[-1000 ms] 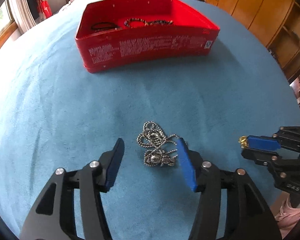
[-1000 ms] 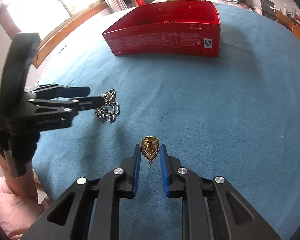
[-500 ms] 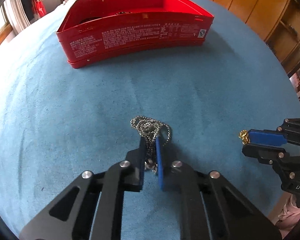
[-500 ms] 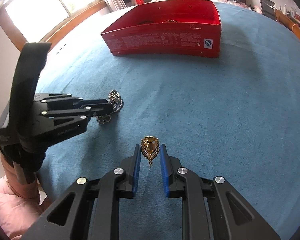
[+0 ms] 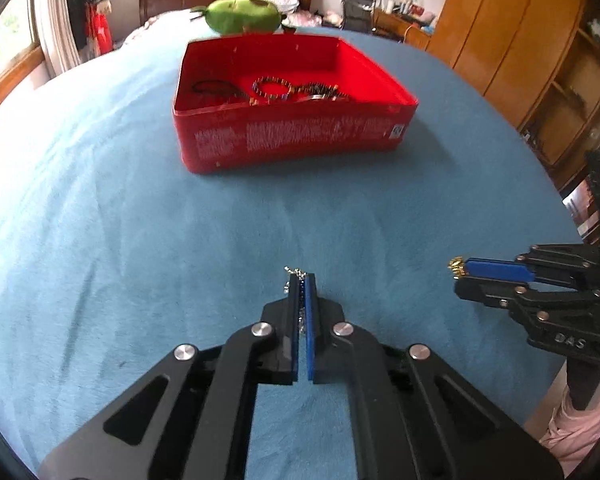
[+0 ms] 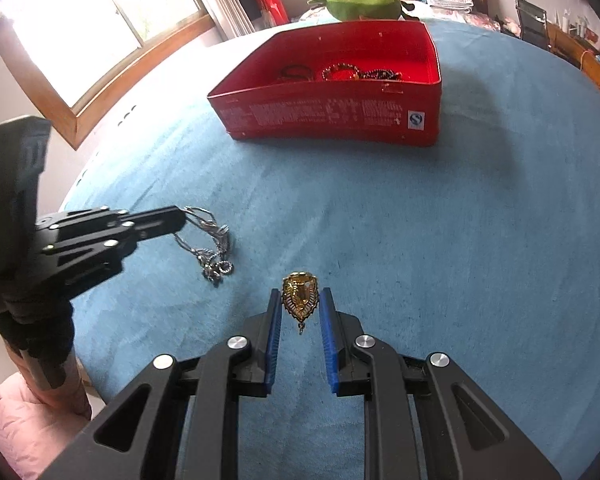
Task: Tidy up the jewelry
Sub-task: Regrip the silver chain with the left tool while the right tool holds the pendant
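Observation:
My left gripper (image 5: 302, 280) is shut on a silver chain necklace (image 5: 294, 276); in the right wrist view the silver chain necklace (image 6: 212, 248) hangs from the left gripper (image 6: 180, 216), its lower loops just above or on the blue cloth. My right gripper (image 6: 300, 300) is shut on a gold shield-shaped pendant (image 6: 299, 298), held off the cloth; the gold pendant (image 5: 456, 266) also shows at the tip of the right gripper (image 5: 462, 270). A red tin box (image 5: 292, 140) stands ahead with several bracelets (image 5: 272, 88) inside.
A blue cloth (image 5: 140, 240) covers the round table. Beyond the red tin box (image 6: 332, 116) lies a green plush toy (image 5: 242, 14). A window (image 6: 80, 28) is on the left and wooden cabinets (image 5: 520, 48) on the right. A person's pink sleeve (image 6: 16, 420) shows at the table edge.
My left gripper closed around the silver necklace and lifted it off the cloth, tilting up toward the red box. The right gripper stayed still with the gold pendant.

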Tool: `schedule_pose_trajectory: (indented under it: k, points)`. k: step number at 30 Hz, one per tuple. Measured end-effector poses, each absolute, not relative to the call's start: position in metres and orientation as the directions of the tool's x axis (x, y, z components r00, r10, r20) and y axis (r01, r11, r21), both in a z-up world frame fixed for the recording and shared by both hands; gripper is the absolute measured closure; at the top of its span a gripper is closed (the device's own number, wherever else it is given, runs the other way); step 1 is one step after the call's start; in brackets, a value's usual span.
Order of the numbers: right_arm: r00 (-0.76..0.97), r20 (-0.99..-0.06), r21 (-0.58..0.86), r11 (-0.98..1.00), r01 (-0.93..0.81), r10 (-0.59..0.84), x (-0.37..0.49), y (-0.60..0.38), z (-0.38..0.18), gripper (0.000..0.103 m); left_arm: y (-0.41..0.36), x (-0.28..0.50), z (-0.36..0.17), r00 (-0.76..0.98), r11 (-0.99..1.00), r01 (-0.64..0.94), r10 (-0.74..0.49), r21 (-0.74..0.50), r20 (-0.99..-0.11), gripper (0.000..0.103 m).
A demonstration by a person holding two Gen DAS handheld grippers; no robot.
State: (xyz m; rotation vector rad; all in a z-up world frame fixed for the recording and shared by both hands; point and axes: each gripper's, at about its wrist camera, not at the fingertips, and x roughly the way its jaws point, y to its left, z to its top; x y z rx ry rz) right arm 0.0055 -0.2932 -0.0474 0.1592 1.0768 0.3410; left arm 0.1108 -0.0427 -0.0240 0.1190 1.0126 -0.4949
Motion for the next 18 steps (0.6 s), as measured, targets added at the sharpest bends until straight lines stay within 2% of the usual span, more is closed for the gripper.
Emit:
schedule_pose_trajectory:
  k: [9,10,15,18]
  points:
    - [0.403,-0.846,0.294,0.936,-0.194,0.349,0.009,-0.289,-0.056,0.084,-0.057,0.127,-0.060,0.319,0.878,0.455,-0.314,-0.147,-0.894,0.102]
    - [0.403,-0.846,0.294,0.936,-0.194,0.349,0.009,-0.289,-0.056,0.084,-0.059,0.126,-0.062,0.329,0.883,0.455,-0.292,-0.120,-0.898,0.101]
    - [0.404,-0.845,0.295,0.936,-0.194,0.350,0.009,-0.288,-0.056,0.084,-0.062,0.128,-0.071,0.322,0.889,0.452,-0.243,-0.078,-0.915,0.088]
    - [0.401,-0.845,0.297,0.934,-0.197,0.353,0.009,-0.288,-0.056,0.084,-0.065,0.128,-0.073,0.330,0.889,0.454,-0.233,-0.063,-0.915,0.083]
